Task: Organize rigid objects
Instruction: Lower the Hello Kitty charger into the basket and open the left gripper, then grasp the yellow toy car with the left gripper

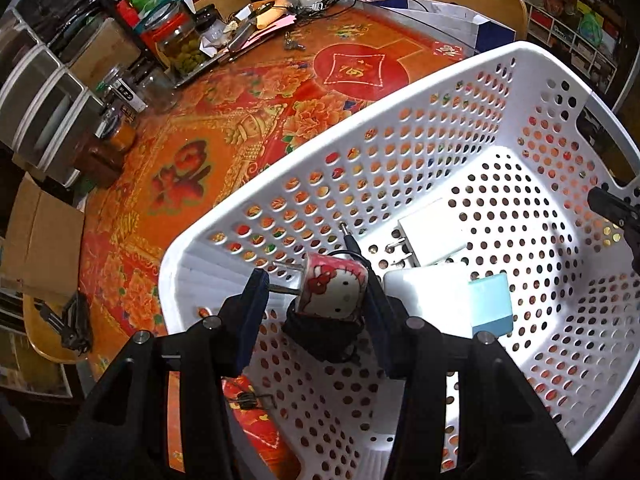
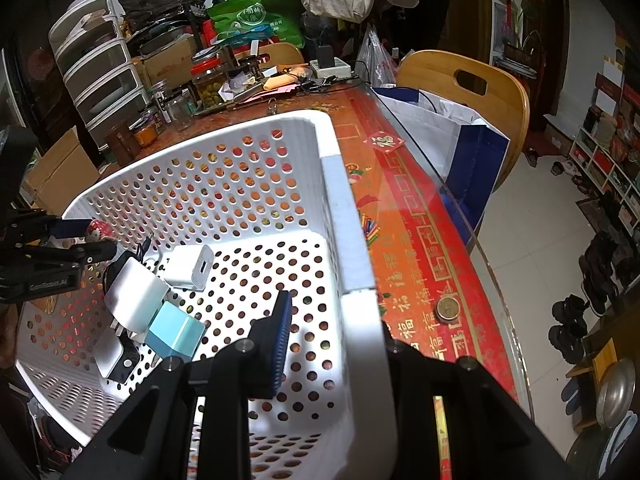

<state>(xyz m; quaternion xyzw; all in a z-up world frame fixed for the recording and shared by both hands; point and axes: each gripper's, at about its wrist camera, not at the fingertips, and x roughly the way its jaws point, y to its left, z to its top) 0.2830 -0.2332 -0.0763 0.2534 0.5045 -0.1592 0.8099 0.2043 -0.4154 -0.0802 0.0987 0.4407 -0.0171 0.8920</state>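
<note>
A white perforated basket (image 1: 400, 128) stands on the red patterned tablecloth. My left gripper (image 1: 316, 304) hangs inside the basket's near-left corner, shut on a pink cat-print charger plug (image 1: 332, 292) with a black cable bundle (image 1: 320, 336) dangling under it. The plug's metal prongs point at the left pad. On the basket floor lie a white charger (image 1: 434, 236), a white adapter (image 1: 428, 300) and a light-blue cube plug (image 1: 490, 304). My right gripper (image 2: 340, 340) is shut on the basket's rim wall (image 2: 352, 264). One of its fingers (image 2: 280, 336) is inside and the other is hidden behind the wall.
Glass jars (image 1: 180, 44), stacked plastic drawers (image 1: 44, 100) and clutter fill the table's far side. A wooden chair (image 2: 464, 88) and a white-and-blue bag (image 2: 448, 128) stand beyond the table's glass edge. A coin (image 2: 447, 308) lies beside the basket. A cardboard box (image 1: 44, 240) is at the left.
</note>
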